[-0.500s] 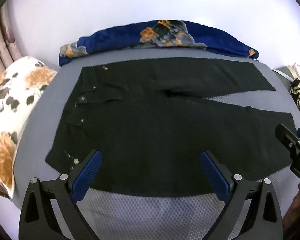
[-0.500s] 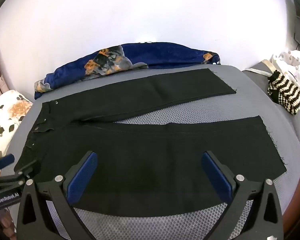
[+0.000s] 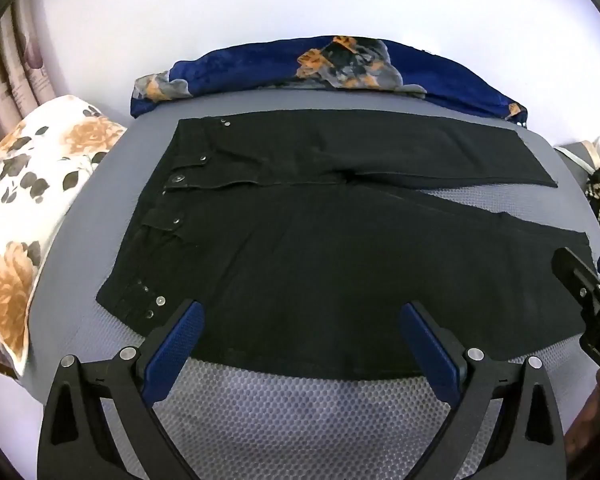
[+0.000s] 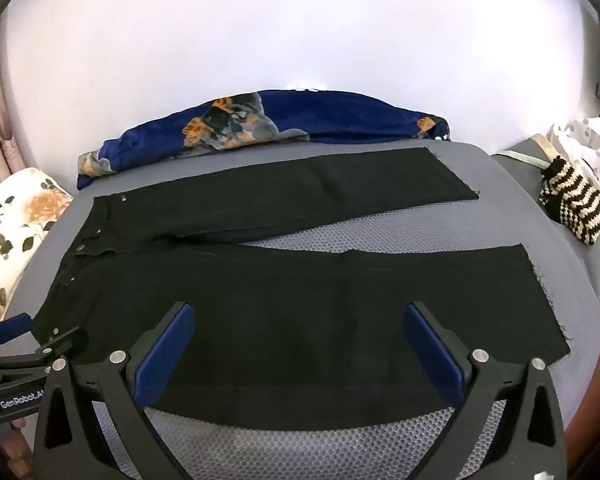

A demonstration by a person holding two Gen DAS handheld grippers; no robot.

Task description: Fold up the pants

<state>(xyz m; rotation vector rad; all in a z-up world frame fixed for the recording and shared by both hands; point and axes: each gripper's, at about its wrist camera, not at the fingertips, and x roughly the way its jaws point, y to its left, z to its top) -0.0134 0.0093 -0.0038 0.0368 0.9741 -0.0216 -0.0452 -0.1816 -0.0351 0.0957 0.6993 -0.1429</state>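
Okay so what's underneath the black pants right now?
The black pants lie flat on a grey mesh-textured surface, which shows between the two legs and along the near edge. Whatever lies directly beneath the fabric itself is covered and cannot be seen.

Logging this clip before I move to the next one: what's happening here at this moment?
A person holds two handheld grippers over black pants spread flat on a grey mesh-covered surface, waistband to the left, legs apart and running right. The left gripper hovers open at the near edge close to the waist; the right gripper hovers open at the near leg. Neither has gripped the fabric, and no fold has been made yet. A blue floral blanket lies behind.
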